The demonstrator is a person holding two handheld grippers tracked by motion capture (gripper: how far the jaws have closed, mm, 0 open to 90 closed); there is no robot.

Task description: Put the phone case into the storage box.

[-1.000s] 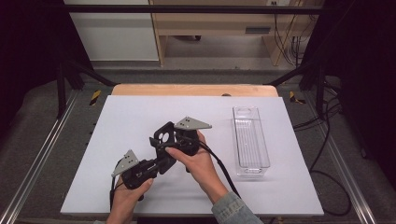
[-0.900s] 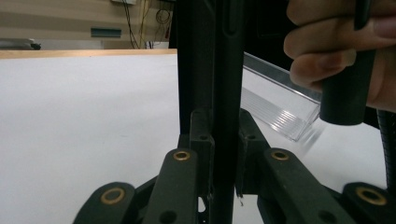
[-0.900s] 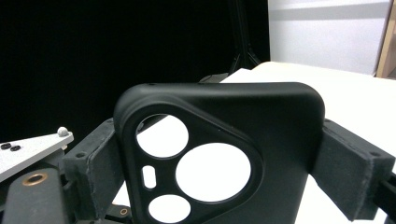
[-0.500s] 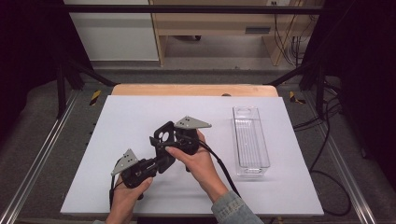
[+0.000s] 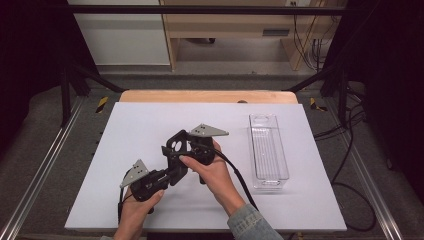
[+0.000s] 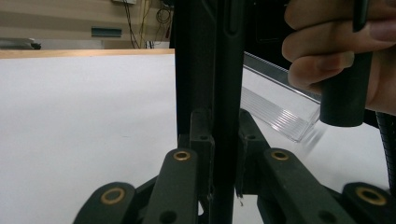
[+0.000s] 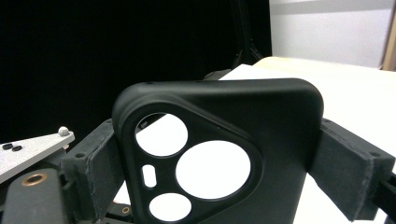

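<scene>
A black phone case (image 5: 177, 159) with round camera cut-outs is held upright above the white table top (image 5: 135, 125), between both grippers. My right gripper (image 5: 181, 145) clamps it across its width; in the right gripper view the case (image 7: 280, 140) sits between the two pads (image 7: 100, 172). My left gripper (image 5: 172, 175) comes in from the lower left and is shut on the case's lower edge. In the left gripper view the case (image 6: 210, 70) stands edge-on as a dark slab between the closed jaws, with the other hand (image 6: 327, 46) behind it to the right.
A clear, empty plastic tray (image 5: 268, 150) lies lengthwise on the right side of the table, also in the left gripper view (image 6: 280, 112). A black cable (image 5: 240, 180) trails from the right gripper toward the front edge. Metal rails flank the table.
</scene>
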